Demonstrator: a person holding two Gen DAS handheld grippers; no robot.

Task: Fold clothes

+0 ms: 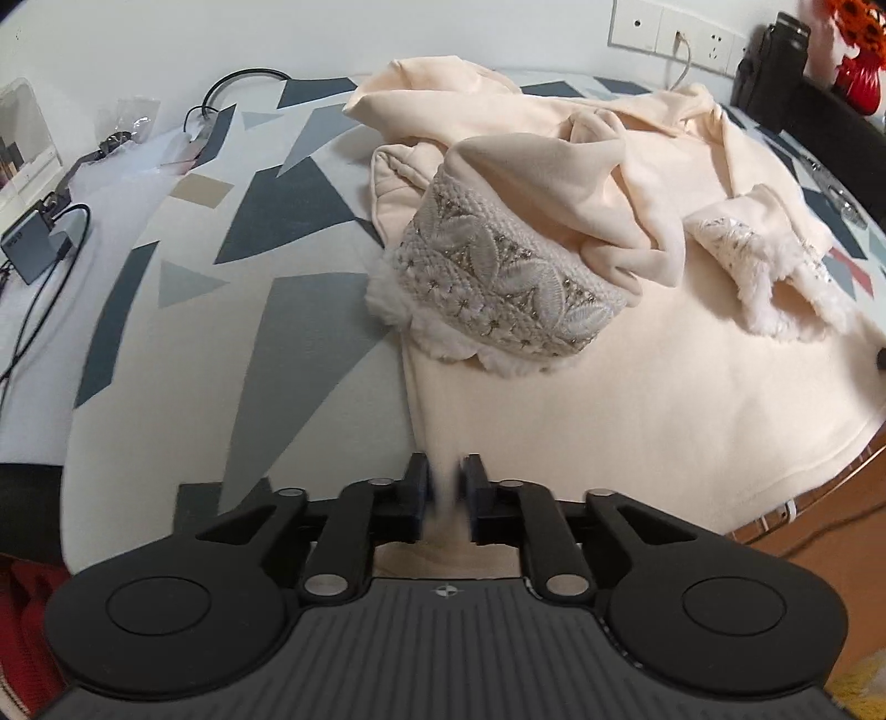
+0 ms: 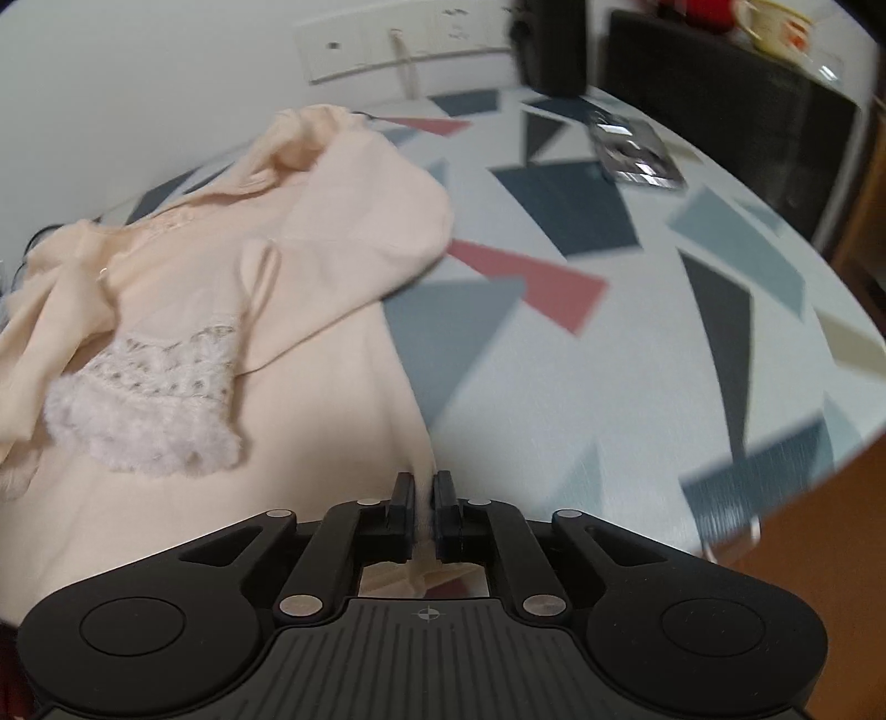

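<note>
A cream sweater (image 1: 609, 387) lies spread on a table covered with a grey-and-blue geometric cloth (image 1: 249, 277). Its two sleeves are folded in over the body, with embroidered, fur-trimmed cuffs (image 1: 498, 288) on top. My left gripper (image 1: 447, 479) is shut on the sweater's near left hem corner. In the right wrist view the sweater (image 2: 221, 343) fills the left side, with one furry cuff (image 2: 149, 410) on it. My right gripper (image 2: 423, 493) is shut on the near right hem corner of the sweater.
Cables and a grey adapter (image 1: 33, 249) lie at the table's left. Wall sockets (image 1: 675, 27) are behind the table. A black object (image 1: 769, 72) and a red item (image 1: 858, 72) stand at the back right. A shiny clear packet (image 2: 631, 149) lies on the cloth.
</note>
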